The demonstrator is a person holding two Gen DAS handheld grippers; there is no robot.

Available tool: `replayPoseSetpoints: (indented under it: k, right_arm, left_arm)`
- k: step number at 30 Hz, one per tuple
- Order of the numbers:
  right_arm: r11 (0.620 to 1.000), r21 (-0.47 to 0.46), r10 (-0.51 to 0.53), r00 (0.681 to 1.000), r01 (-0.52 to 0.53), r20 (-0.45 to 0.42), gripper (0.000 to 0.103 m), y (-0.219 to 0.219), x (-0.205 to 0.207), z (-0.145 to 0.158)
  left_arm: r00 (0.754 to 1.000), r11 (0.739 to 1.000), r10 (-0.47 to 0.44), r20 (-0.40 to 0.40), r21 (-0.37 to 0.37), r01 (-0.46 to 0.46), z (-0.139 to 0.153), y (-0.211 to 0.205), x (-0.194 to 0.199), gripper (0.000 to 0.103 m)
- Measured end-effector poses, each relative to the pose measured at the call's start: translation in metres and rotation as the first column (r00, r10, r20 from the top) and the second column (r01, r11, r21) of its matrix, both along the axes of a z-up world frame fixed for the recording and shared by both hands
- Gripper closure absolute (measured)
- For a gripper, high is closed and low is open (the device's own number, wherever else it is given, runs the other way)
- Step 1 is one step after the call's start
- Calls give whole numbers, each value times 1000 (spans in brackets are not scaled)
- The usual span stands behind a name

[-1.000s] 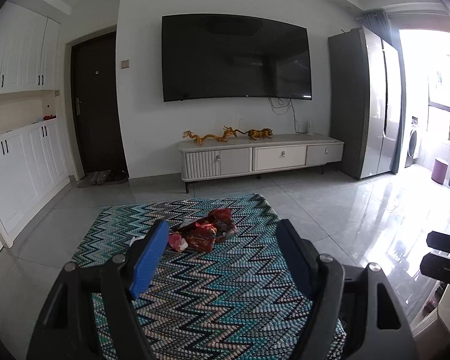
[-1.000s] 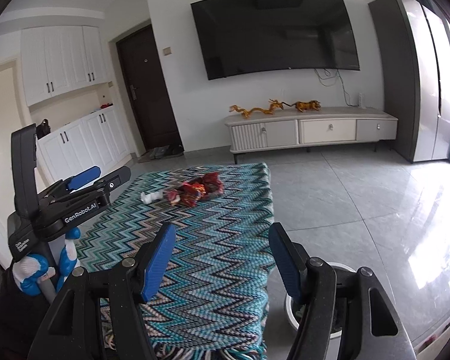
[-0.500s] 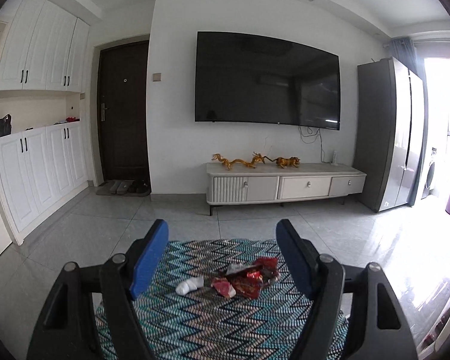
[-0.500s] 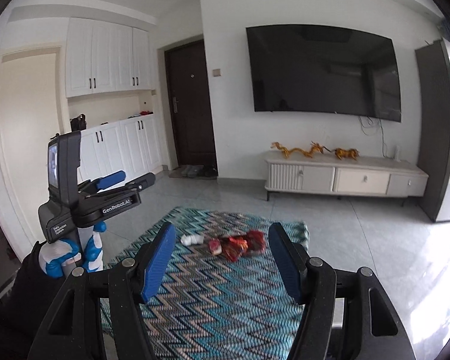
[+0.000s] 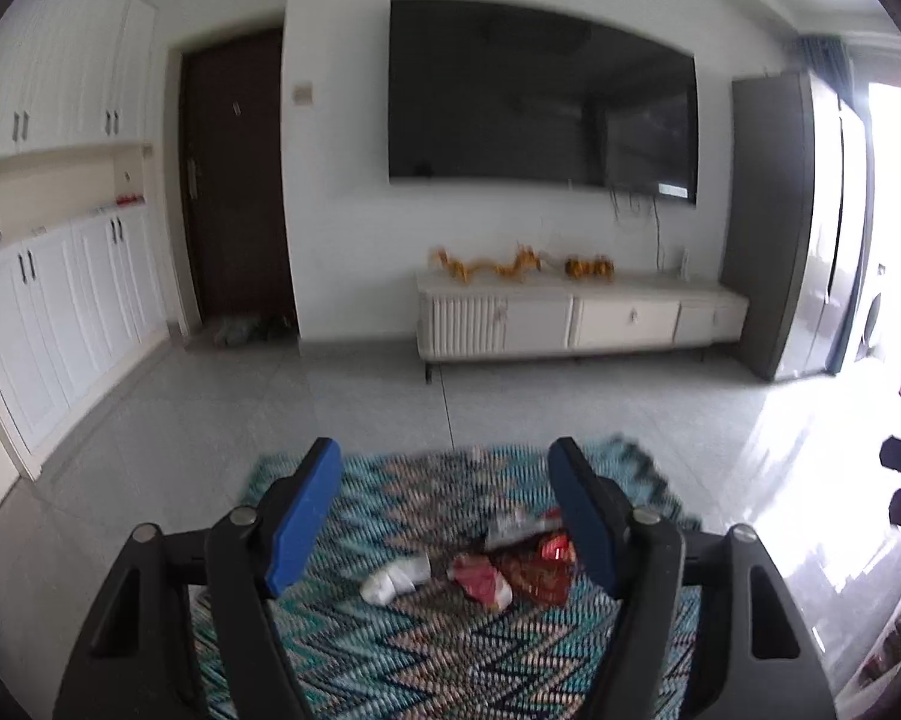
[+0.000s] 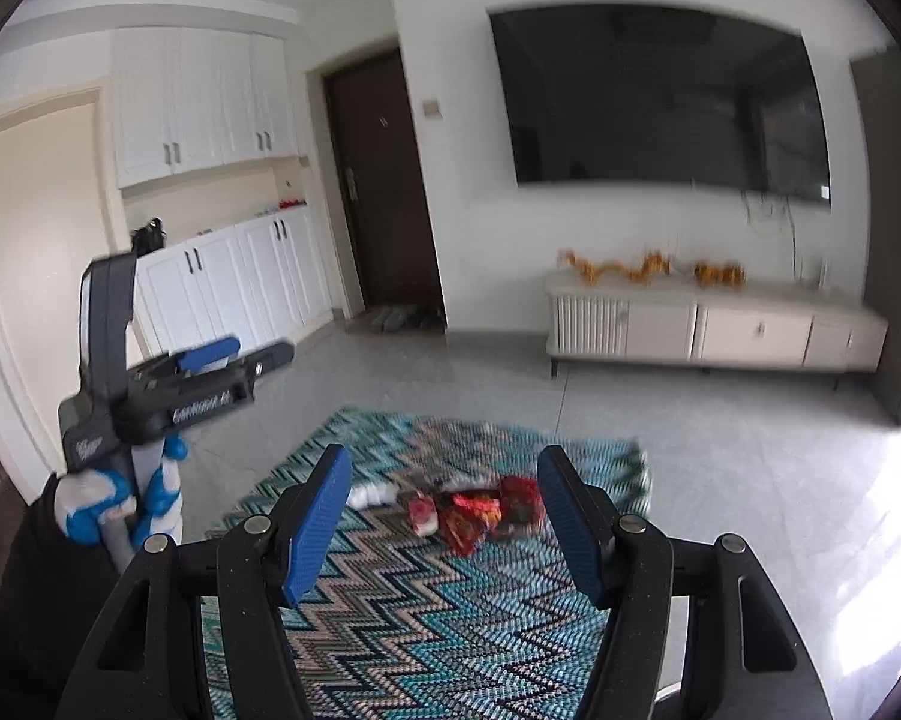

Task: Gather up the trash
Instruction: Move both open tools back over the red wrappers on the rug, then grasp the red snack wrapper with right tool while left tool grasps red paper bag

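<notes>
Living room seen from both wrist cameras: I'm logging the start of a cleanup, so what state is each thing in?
Left gripper: open, empty.
Right gripper: open, empty.
Red crumpled snack wrappers: lying on the rug, untouched.
White crumpled paper: lying beside the wrappers.
Teal zigzag rug: flat.
Dark brown door: closed.
Wall-mounted black television: off.

A: Red wrappers motion-blurred, print unreadable; right blue pad covers their right edge.
B: Rug far edge smeared too. Label on left gripper illegible.
</notes>
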State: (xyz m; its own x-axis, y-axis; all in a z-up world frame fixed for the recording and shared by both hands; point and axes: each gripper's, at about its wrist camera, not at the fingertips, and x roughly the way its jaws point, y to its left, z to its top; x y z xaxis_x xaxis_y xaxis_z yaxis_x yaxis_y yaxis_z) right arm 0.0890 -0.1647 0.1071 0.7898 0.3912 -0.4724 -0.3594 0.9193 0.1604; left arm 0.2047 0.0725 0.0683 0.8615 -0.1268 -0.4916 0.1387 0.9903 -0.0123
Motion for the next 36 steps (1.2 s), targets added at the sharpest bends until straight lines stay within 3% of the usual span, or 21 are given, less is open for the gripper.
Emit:
replayPoseSetpoints:
  k: [2, 4, 6, 10, 13, 20, 23, 25, 28, 36]
  right_arm:
    - [1000, 9, -14, 998, 15, -59, 41, -4, 26, -29]
    - [999, 26, -28, 992, 32, -122, 49, -10, 52, -58]
    - [998, 43, -36, 983, 44, -181, 50, -14, 76, -87]
    - [997, 59, -37, 960, 56, -276, 50, -14, 122, -135]
    - [997, 53, -44, 946, 65, -321, 50, -8, 150, -163]
    - [989, 65, -99, 917, 134, -386, 51, -4, 199, -211]
    - [988, 74, -96, 904, 138, -417, 58, -3, 212, -225]
    - [988, 79, -83, 896, 129, -436, 74, -2, 215, -231]
    - [988, 110, -46, 892, 107, -450, 84, -5, 213, -235]
    - [993, 110, 5, 913, 43, -407, 85, -13, 153, -207]
  left_arm:
    - [996, 1000, -19, -87, -19, 17, -34, -3, 21, 43]
    - [982, 999, -30, -184, -47, 22, -76, -7, 46, 45]
    - [966, 998, -38, -256, -62, 23, -110, -10, 65, 45]
    - [940, 998, -33, -339, -57, 15, -161, -19, 90, 45]
    - [927, 996, -31, -373, -85, -1, -182, -23, 104, 45]
    - [911, 996, -23, -412, -88, -15, -212, -26, 123, 45]
    - [911, 997, -24, -412, -78, -9, -218, -26, 121, 49]
    - [916, 997, -26, -400, -79, -6, -217, -26, 114, 62]
    - [918, 996, -28, -395, -93, -10, -214, -22, 104, 66]
    - [939, 996, -35, -344, -88, 5, -196, -18, 52, 69]
